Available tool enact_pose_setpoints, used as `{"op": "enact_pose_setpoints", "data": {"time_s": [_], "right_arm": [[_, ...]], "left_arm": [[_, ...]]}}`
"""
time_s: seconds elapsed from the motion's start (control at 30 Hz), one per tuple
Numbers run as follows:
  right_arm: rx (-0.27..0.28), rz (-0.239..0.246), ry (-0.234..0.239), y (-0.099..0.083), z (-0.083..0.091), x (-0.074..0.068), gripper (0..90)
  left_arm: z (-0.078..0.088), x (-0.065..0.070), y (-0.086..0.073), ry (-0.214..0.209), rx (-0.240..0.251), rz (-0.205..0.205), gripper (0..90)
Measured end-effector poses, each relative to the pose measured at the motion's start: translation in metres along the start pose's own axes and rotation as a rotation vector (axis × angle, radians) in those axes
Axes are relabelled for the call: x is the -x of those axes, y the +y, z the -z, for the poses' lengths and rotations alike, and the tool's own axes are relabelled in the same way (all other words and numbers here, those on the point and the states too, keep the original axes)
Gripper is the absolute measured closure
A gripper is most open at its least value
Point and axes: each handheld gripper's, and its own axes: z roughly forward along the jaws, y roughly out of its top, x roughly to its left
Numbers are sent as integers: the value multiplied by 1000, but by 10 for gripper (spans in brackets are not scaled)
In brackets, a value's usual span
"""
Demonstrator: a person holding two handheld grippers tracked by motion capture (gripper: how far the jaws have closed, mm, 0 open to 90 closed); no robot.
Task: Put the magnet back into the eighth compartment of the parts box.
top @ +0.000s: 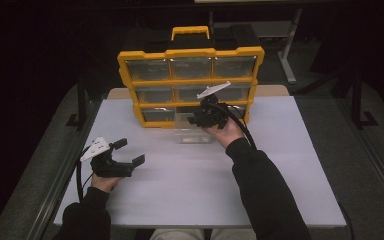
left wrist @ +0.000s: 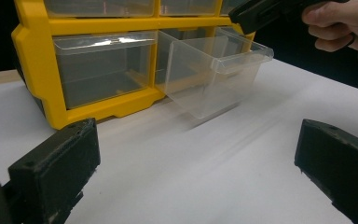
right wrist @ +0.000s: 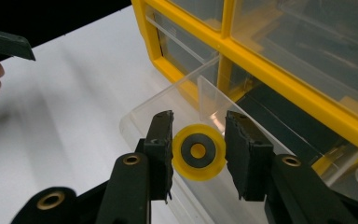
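Observation:
A yellow organiser cabinet (top: 190, 52) with clear drawers stands at the back of the white table (top: 180, 190). Its bottom middle drawer (top: 195, 131) is pulled out onto the table, also visible as the clear drawer (left wrist: 214, 74) and drawer (right wrist: 140, 116). My right gripper (top: 200, 119) hangs over that drawer. In the right gripper view the gripper (right wrist: 199, 123) is shut on a yellow disc with a dark grey centre (right wrist: 199, 151), held just above the drawer's inside. My left gripper (top: 130, 152) rests at the table's left, jaws wide open (left wrist: 196, 158) with nothing between them.
The cabinet (left wrist: 32, 56) has a yellow carry handle (top: 190, 32) on top and its other drawers are pushed in. The right gripper's tip (left wrist: 261, 11) and the hand holding it are above the drawer. Dark floor and table legs lie beyond the table.

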Motion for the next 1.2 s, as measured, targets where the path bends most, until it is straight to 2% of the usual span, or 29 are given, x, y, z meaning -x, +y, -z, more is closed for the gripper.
{"op": "enact_pose_setpoints", "data": {"time_s": [0.5, 0.87, 0.9, 1.07, 1.13, 1.2], "right_arm": [[-10, -98, 17, -5, -20, 8, 619], [-78, -119, 20, -8, -28, 11, 613], [-76, -147, 51, -9, -26, 15, 507], [-40, -157, 35, -7, -18, 15, 386], [-27, -144, 20, -6, -13, 15, 288], [-22, -136, 27, -5, -9, 15, 162]], "left_arm": [[-1, 0, 0, -3, 2, 2, 1], [-1, 0, 0, -2, 0, 4, 0], [-1, 0, 0, -1, -1, 3, 0], [-1, 0, 0, -1, -1, 2, 1], [-1, 0, 0, 0, 0, 3, 1], [-1, 0, 0, 0, 0, 3, 0]]}}
